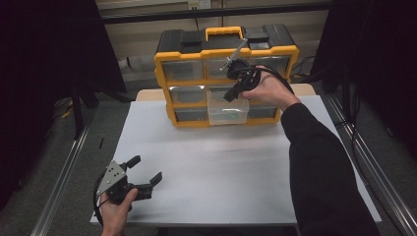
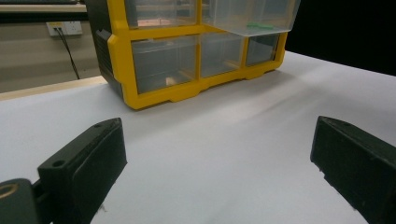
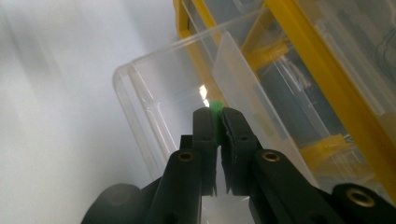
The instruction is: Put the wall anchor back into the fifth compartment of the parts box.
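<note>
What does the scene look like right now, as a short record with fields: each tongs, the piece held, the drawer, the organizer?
right tongs: shut on small green piece, over the open drawer
left tongs: open, holding nothing, low over the white table
open drawer: clear plastic, pulled out of the organizer
organizer: yellow and black, upright at the table's far edge

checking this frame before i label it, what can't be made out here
- Green piece: right gripper view; the shut jaws of the right gripper cover all but its top edge, so its shape is unclear.
- Pulled-out clear drawer: high view; too small to tell what lies inside; the hand hides its back.
- Other drawers of the yellow organizer: left gripper view; the frosted fronts blur the contents, and the top edge cuts off the upper rows.
</note>
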Action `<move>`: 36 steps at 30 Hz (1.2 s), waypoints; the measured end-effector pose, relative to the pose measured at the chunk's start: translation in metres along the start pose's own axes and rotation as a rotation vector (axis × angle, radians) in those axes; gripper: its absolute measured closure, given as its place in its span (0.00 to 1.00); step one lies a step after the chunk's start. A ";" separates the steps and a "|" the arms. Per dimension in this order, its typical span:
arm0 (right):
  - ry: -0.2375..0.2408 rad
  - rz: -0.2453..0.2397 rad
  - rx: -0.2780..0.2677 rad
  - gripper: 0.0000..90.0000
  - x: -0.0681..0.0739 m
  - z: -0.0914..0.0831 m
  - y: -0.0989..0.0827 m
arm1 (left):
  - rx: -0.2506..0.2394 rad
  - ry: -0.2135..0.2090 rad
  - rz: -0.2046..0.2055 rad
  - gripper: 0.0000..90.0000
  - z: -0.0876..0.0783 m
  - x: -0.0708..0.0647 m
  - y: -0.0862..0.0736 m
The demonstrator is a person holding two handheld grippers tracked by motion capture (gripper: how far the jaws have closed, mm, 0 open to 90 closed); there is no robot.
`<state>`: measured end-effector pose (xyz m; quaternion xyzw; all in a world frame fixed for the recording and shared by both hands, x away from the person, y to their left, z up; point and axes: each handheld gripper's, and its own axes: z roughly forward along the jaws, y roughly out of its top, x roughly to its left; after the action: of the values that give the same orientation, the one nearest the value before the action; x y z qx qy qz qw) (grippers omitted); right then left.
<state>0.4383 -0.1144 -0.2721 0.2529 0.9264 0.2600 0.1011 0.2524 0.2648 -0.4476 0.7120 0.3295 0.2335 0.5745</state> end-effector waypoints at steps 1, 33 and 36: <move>-0.005 0.003 0.014 0.94 -0.001 0.002 0.000 | 0.000 -0.001 0.001 0.04 0.000 0.000 0.000; 0.017 0.019 0.243 0.93 -0.008 0.044 0.000 | -0.001 0.002 -0.008 0.04 0.000 0.000 0.000; 0.007 0.034 0.248 0.91 -0.007 0.044 0.000 | -0.002 0.000 -0.008 0.04 0.000 0.000 0.000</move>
<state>0.4586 -0.0995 -0.3092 0.2779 0.9475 0.1460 0.0613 0.2525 0.2652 -0.4478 0.7102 0.3319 0.2317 0.5760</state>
